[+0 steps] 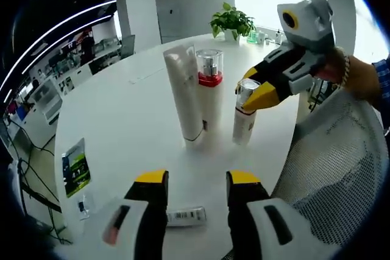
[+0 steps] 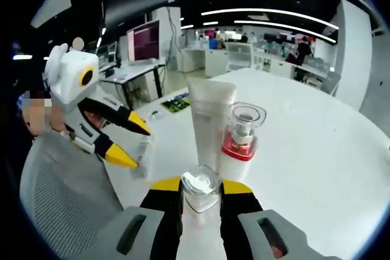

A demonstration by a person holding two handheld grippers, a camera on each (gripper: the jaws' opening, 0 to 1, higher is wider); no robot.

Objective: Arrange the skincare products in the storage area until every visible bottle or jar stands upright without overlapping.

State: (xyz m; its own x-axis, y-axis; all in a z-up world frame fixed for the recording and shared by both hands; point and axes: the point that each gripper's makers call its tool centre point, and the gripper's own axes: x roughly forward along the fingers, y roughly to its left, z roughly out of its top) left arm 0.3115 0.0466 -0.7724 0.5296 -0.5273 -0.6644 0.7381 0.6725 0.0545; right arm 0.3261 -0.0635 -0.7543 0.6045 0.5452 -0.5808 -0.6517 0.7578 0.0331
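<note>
Right gripper view shows our right gripper point(image 2: 201, 194) pinching the clear cap of a small white bottle point(image 2: 200, 192), jaws pressed against either side of it. We hold it by the top so that it stays upright on the round white table point(image 2: 317, 138), just in front of the tall white tube point(image 2: 208, 123). Beside the tube, touching or nearly so, stands the red-collared bottle point(image 2: 239, 141) with its clear cap. Our left gripper point(image 2: 135, 144) hangs to the left of the tube with jaws spread, holding nothing.

From the left gripper view, our left gripper point(image 1: 198, 181) points at the tube point(image 1: 184, 92) with its jaws apart. A small flat item point(image 1: 185, 215) lies on the table point(image 1: 122, 120) close under those jaws, well short of the tube; we cannot tell what it is. The right gripper point(image 1: 256, 92) clamps the small bottle point(image 1: 245, 117) right of the tube.

We judge the three products upright and separate; releasing the cap without tipping the bottle is what's left.
</note>
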